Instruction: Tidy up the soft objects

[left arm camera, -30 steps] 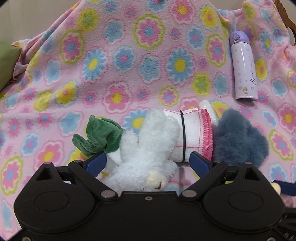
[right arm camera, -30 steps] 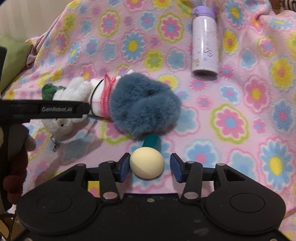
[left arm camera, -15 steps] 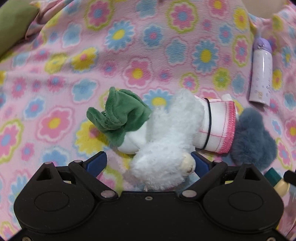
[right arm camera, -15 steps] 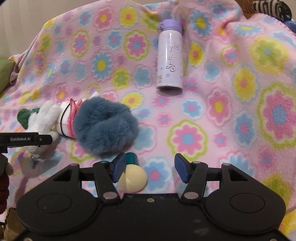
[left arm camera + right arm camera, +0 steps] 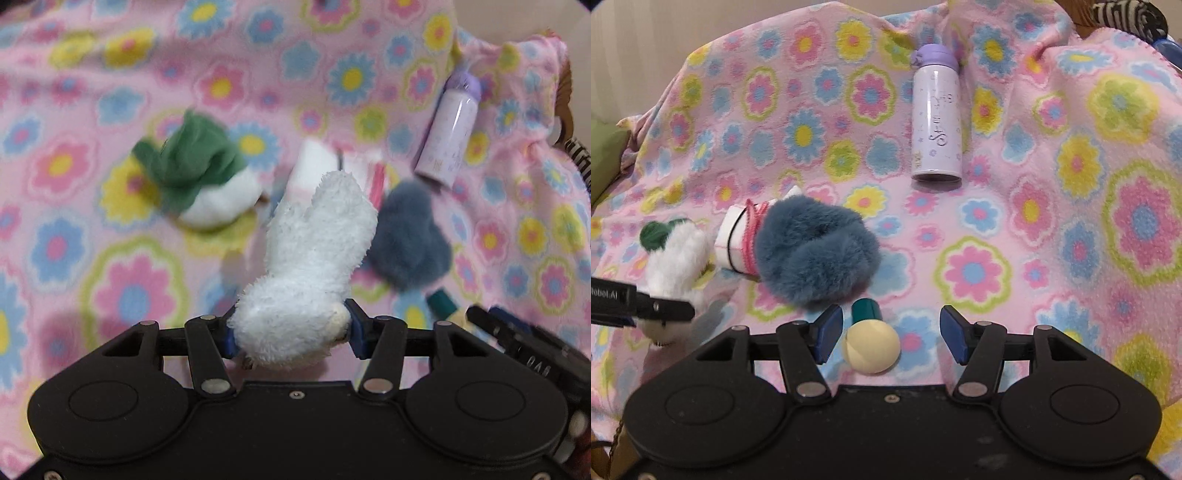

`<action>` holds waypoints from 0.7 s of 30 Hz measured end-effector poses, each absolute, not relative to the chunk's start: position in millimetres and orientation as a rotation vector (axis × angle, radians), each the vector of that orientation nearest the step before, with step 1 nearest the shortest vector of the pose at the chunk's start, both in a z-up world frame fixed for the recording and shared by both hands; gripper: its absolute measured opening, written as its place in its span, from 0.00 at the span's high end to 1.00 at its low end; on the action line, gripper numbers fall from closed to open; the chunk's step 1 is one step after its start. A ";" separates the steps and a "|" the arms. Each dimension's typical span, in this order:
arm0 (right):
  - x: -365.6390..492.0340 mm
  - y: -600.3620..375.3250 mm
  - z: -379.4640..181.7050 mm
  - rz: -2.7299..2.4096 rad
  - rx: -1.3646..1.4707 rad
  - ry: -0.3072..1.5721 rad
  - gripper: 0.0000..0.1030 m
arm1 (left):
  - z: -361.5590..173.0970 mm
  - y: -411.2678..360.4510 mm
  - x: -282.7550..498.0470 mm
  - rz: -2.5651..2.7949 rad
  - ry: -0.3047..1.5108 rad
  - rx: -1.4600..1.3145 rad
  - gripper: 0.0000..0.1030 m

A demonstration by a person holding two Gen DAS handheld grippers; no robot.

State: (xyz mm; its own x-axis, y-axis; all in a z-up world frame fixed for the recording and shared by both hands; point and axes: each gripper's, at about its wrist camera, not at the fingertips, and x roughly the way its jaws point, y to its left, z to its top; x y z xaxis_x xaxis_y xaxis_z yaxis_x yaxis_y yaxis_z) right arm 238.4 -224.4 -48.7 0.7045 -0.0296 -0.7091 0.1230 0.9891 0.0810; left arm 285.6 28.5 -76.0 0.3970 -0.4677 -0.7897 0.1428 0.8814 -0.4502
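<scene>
While held only by one end, white plush toy (image 5: 314, 266): pinched in the left claw (image 5: 290, 332), clear of the flowered blanket (image 5: 74, 221), long ears pointing away from the camera.
Risk: toy could slip or swing, since the grip takes soft fur at one end only; blur in the left view suggests fast motion, which would worsen this.
Risk 2: dangling ears might snag the white roll (image 5: 317, 166) or blue fluffy item (image 5: 406, 240) lying below.
Left pose: raised above blanket, angled down, fingers clenched on the toy.
Right claw (image 5: 886, 334): low over blanket, released, jaws wide around a cream-headed, teal-handled tool (image 5: 871, 343), not touching it.
Other: purple bottle (image 5: 936, 118) lying well apart; green-capped toy (image 5: 199, 177) on the blanket.
</scene>
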 end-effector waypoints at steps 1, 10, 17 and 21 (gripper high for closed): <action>237.3 -222.6 -48.7 -0.078 0.117 0.788 0.44 | -79.6 32.4 285.3 -0.384 1.114 -0.333 0.49; 234.6 -217.0 -59.3 -0.080 -0.002 0.848 0.43 | -84.8 42.7 290.9 -0.367 1.107 -0.375 0.44; 235.1 -226.3 -48.9 -0.221 -0.078 0.789 0.43 | -75.3 56.8 288.3 -0.271 1.053 -0.331 0.32; 235.7 -229.5 -49.4 -0.244 -0.027 0.793 0.43 | -66.3 68.3 285.1 -0.174 0.982 -0.289 0.31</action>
State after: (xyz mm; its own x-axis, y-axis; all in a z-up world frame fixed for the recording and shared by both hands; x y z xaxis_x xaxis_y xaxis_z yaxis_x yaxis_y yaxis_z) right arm 235.7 -229.5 -49.4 0.6750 -0.2265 -0.7022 0.2065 0.9717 -0.1150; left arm 285.1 68.3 -66.3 0.5459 -0.2742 -0.7917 0.0145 0.9479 -0.3182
